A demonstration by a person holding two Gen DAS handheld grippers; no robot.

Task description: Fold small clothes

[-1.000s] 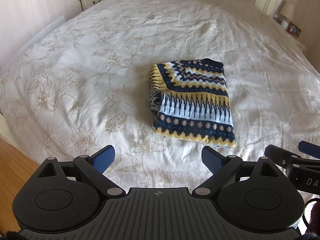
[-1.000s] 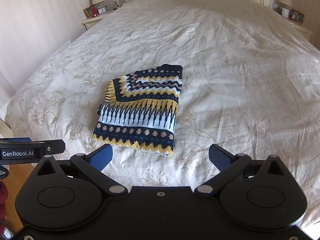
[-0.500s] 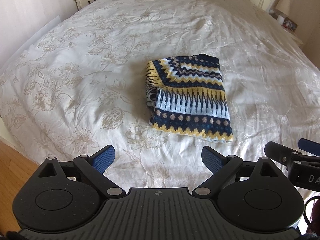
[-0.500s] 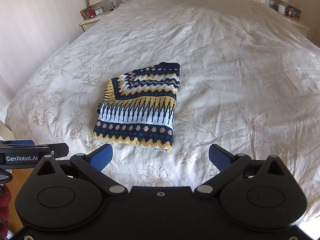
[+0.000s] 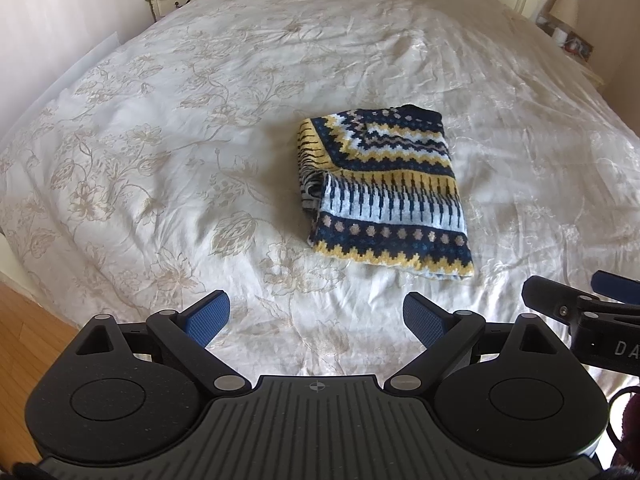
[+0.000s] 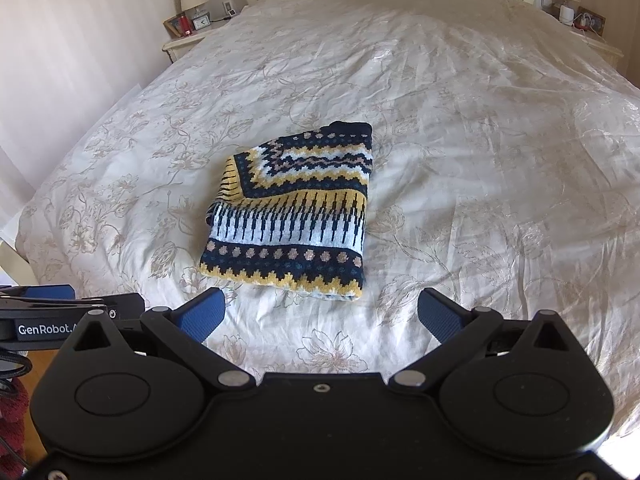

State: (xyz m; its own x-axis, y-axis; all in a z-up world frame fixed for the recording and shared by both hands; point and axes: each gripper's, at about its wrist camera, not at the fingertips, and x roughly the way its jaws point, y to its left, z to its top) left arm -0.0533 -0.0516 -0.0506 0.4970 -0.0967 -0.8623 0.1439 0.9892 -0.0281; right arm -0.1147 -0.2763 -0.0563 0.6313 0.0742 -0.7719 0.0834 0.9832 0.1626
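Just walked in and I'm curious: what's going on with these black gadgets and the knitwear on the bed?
A person holds a two-finger gripper in each hand for folding small clothes. The patterned knit garment lies folded into a compact bundle on the floral bedspread. The left gripper and right gripper both hover short of it, fingers spread open, holding nothing. The fold looks done, or nearly so.

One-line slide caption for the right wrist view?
Open right gripper hovers over the bedspread, short of a folded patterned sweater.
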